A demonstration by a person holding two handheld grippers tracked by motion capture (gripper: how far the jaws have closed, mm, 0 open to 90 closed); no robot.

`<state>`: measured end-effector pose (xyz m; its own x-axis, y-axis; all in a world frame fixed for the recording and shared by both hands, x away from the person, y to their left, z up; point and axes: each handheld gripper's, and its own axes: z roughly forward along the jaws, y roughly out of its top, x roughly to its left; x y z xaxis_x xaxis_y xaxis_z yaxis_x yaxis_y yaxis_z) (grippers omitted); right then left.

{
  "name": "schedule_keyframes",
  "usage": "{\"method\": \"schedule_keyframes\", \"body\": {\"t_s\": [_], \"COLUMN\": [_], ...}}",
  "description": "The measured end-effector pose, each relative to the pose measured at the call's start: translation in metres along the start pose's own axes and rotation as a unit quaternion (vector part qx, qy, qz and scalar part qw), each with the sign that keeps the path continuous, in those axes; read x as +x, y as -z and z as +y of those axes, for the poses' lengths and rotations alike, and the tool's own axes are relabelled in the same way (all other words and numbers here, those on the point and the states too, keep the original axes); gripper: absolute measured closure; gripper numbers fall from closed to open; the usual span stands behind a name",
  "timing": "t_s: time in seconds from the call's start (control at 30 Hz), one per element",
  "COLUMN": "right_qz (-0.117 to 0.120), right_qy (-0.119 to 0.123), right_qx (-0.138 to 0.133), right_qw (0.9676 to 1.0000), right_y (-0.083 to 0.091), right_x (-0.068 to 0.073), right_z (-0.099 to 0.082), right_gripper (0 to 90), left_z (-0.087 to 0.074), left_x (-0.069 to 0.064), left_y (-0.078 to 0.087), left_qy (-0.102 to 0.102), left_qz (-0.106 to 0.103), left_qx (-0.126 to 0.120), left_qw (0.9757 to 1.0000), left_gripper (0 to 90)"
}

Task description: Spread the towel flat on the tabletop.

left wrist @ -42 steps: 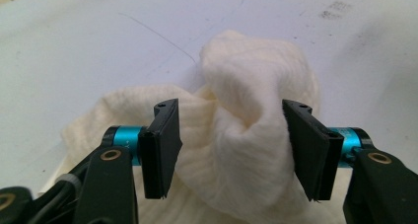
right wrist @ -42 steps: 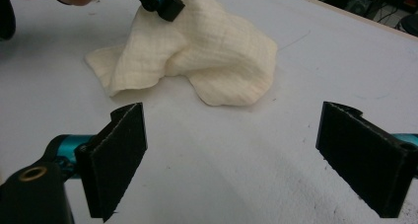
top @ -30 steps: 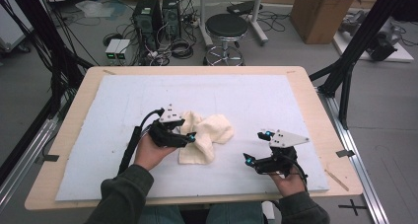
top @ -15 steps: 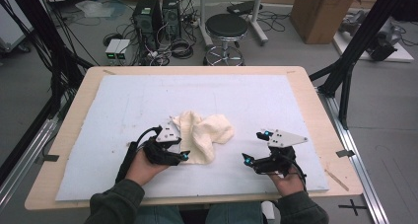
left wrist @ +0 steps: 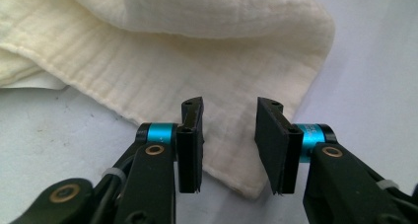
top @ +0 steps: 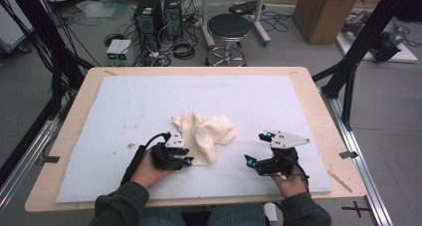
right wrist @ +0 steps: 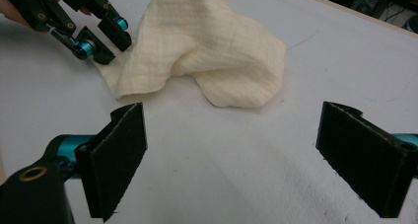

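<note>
Cloth point(left wrist: 162, 76) corner lies between left tool point(left wrist: 229, 145) pads.

Cream waffle-weave cloth point(top: 205, 134); pale blue-white mat point(top: 124, 106); black claws, cyan collars.

Lab: computer towers point(top: 158, 9), floor cables point(top: 171, 44).

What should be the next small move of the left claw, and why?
Probably finish closing the left claw: its jaws have just been closing and now straddle the near corner of the cream cloth, with gaps on both sides, so nothing is gripped yet.
</note>
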<state>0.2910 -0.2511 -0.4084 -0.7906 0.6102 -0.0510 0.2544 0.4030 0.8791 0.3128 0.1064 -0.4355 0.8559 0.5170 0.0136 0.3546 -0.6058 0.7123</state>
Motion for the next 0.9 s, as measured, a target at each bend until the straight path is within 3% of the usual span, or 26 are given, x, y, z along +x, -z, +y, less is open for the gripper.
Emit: {"method": "schedule_keyframes", "body": {"t_s": [0.33,0.53,0.9], "right_qz": [0.001,0.002,0.011], "right_qy": [0.001,-0.002,0.001], "right_qx": [0.002,0.003,0.004], "right_qw": [1.0,1.0,0.9999], "right_y": [-0.002,-0.003,-0.007], "right_x": [0.001,0.001,0.002], "right_z": [0.0,-0.001,0.001], "right_gripper": [11.3,11.3,11.3], "left_z": [0.002,0.0,-0.009], "left_x": [-0.003,0.0,0.013], "left_y": [-0.002,0.007,0.048], "left_qy": [-0.01,0.0,0.013], "left_qz": [0.005,0.019,0.055], "left_qx": [0.002,-0.01,-0.031], "left_qw": [0.9999,0.9998,0.9979], "left_gripper": [87.5,88.5,88.6]}}
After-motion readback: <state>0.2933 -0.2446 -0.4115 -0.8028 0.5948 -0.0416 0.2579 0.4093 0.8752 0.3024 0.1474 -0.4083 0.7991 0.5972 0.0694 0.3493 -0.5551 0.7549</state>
